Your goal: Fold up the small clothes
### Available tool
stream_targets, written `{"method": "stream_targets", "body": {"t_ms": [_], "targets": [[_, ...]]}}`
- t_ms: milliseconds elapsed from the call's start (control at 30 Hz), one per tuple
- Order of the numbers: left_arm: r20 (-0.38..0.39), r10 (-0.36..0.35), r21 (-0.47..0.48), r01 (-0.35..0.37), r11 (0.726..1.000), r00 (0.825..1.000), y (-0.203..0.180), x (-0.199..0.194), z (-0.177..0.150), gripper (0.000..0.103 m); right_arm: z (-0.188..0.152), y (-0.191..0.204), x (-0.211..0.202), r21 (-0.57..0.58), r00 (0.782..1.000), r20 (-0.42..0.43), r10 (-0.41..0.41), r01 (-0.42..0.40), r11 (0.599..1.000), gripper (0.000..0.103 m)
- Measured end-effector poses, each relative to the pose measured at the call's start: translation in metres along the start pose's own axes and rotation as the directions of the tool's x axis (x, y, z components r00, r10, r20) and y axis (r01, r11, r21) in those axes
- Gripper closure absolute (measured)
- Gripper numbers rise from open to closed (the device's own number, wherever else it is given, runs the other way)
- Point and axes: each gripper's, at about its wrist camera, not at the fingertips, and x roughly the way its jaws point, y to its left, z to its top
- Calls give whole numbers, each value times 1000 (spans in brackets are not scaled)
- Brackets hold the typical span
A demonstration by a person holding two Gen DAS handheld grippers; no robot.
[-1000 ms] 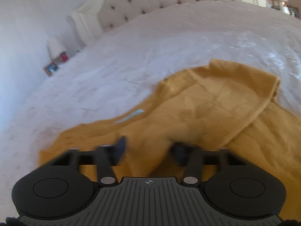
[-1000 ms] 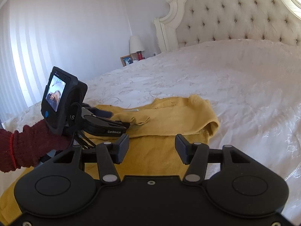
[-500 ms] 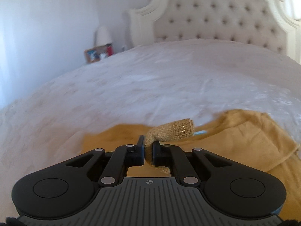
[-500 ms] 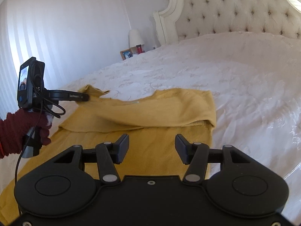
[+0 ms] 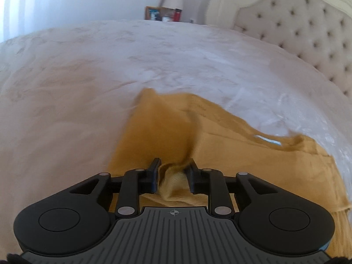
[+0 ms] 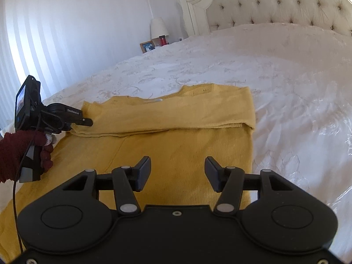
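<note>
With the left gripper (image 5: 172, 177) pinching a bunched corner of the yellow garment (image 6: 176, 118), we look mid-fold: top band is doubled over along the bed's (image 6: 275, 70) near side. Right gripper (image 6: 177, 172) hovers spread, empty. Next: lay the corner flat, release, then grip for the cross-fold.

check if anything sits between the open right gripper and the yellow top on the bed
Nothing visible does. The right gripper hangs open directly over bare fabric of the yellow top, with no object between. The only other thing near the garment is the left gripper, off at its left edge, with a bunch of cloth between its fingers.
</note>
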Motion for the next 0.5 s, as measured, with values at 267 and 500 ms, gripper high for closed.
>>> {"method": "stream_targets", "body": {"t_ms": [267,500], "targets": [[-21,-13,43,14,999,1000,5,4,6,70,-3,3,6,-3,1000,-24,2,-3,1000,43],[6,-16,163,15,987,1000,-6,7,9,99,-6,5,6,-12,999,-33,5,-5,1000,42]]}}
